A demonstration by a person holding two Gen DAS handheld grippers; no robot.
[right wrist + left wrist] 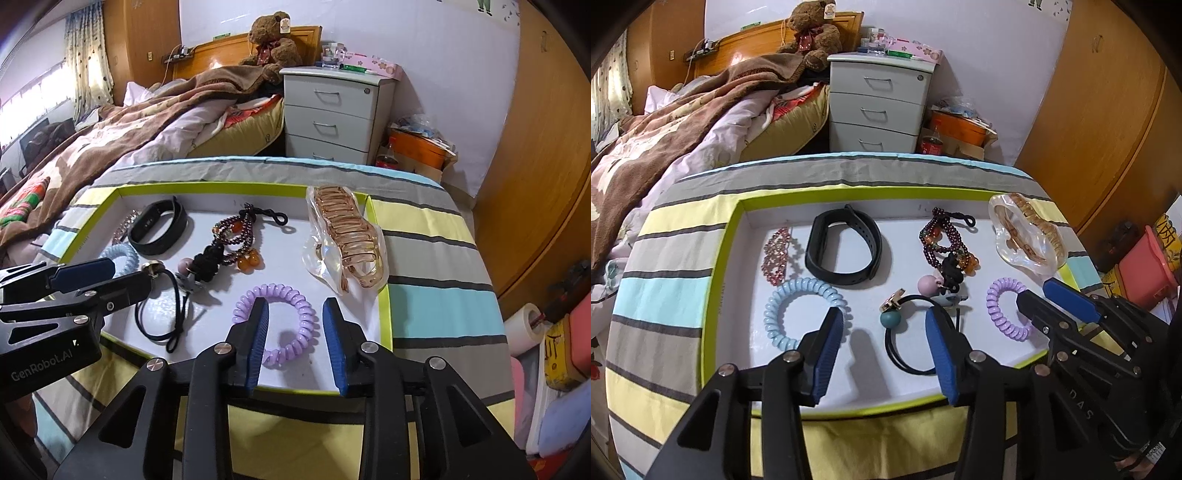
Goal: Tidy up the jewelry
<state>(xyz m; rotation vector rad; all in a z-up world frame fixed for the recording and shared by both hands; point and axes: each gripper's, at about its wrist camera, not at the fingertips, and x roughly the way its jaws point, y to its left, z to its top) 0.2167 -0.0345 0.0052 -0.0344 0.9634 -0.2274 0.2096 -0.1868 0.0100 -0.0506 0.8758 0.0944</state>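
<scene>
While both claws are hanging open over the green-rimmed tray point(724, 258) on the striped table point(665, 295), nothing is being gripped. The left claw point(884, 354) is hovering with bare tray floor between its blue pads, the pale blue coil band point(775, 317) just outside one pad and the black hair tie point(908, 354) running under the other. The right claw point(295, 347) is straddling the near part of the purple coil band point(295, 314), pads apart and not pressing on it as far as I can tell.

Everything seems to be lying inside the tray already: the black wristband point(846, 247), the dark bead bracelets point(942, 240), the pink chain point(777, 254), and the clear hair clip point(343, 240) leaning across the tray's right rim. To my eye both are standing at a release or a fresh pick. Whichever it is, each should be lifting straight up so a pad is not dragging a coil or the black loop out of place.
</scene>
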